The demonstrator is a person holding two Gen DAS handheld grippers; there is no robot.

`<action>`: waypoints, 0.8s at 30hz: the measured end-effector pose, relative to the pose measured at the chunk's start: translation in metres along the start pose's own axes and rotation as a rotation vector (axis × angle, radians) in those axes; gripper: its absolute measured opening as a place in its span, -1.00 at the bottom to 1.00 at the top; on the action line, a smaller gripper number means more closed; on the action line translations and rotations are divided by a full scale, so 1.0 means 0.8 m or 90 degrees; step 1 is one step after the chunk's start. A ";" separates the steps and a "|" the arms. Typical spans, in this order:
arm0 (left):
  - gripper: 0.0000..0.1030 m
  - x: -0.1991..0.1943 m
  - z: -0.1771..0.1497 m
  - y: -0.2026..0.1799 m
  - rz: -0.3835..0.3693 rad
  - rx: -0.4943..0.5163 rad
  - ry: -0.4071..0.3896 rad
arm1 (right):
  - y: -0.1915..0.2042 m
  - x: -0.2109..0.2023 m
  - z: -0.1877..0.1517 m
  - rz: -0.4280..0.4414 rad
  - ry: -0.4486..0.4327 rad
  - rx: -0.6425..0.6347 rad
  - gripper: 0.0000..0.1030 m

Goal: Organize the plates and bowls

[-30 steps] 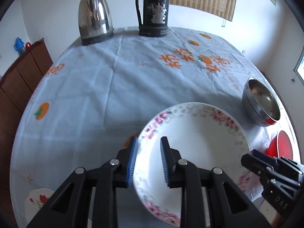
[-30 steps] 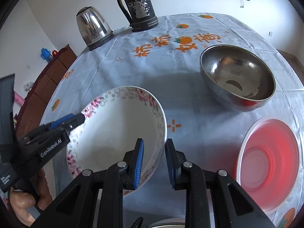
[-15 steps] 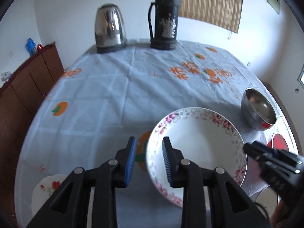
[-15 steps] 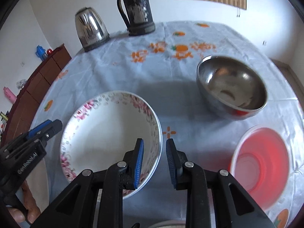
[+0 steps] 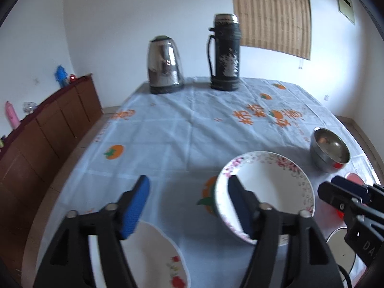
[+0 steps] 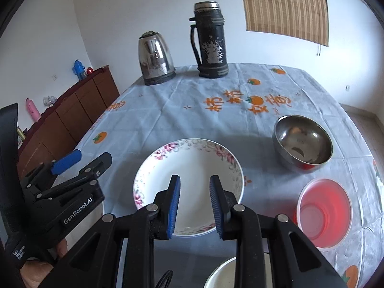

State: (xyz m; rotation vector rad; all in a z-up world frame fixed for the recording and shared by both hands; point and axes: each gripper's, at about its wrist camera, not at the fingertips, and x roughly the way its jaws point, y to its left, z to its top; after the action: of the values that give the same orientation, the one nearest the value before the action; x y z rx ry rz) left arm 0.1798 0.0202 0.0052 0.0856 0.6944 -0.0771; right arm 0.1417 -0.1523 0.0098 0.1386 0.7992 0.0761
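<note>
Half of flowered plate (image 5: 153, 261) behind left claw (image 5: 189, 206).

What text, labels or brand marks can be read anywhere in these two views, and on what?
"GenRobot.AI": side of the left gripper.
"Data Acquisition System": same gripper's handle, small, barely legible.
"DA", cut off: the right gripper.
Large orange characters: tablecloth, stylised, not read with confidence; small print beside them too blurred.

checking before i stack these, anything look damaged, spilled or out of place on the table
Nothing spilled or broken. The one worn item is the dark thermos at the far edge: its coating is flaking off in pale patches. The floral bowl, steel bowl and red bowl sit upright.
</note>
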 end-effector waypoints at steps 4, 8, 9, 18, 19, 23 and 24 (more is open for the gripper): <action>0.42 -0.012 -0.004 0.021 0.012 -0.022 -0.012 | 0.016 -0.004 -0.003 0.002 -0.004 -0.024 -0.46; 0.42 -0.022 -0.009 0.035 0.021 -0.028 -0.017 | 0.024 -0.010 -0.008 0.005 -0.007 -0.035 -0.46; 0.42 -0.026 -0.010 0.040 0.025 -0.025 -0.022 | 0.024 -0.012 -0.010 0.009 -0.007 -0.035 -0.46; 0.51 -0.056 -0.035 0.089 0.105 -0.042 -0.048 | 0.056 -0.017 -0.018 0.050 -0.029 -0.056 -0.46; 0.55 -0.059 -0.039 0.094 0.115 -0.042 -0.051 | 0.064 -0.018 -0.019 0.058 -0.032 -0.060 -0.46; 0.83 -0.069 -0.057 0.108 0.170 -0.027 -0.068 | 0.087 -0.018 -0.026 0.089 -0.043 -0.065 -0.46; 0.90 -0.071 -0.062 0.109 0.186 -0.021 -0.075 | 0.094 -0.018 -0.029 0.097 -0.048 -0.068 -0.46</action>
State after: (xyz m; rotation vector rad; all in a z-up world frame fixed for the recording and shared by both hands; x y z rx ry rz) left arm 0.1135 0.1146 0.0087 0.1479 0.5601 0.2077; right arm 0.1138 -0.0776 0.0151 0.1005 0.7074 0.2558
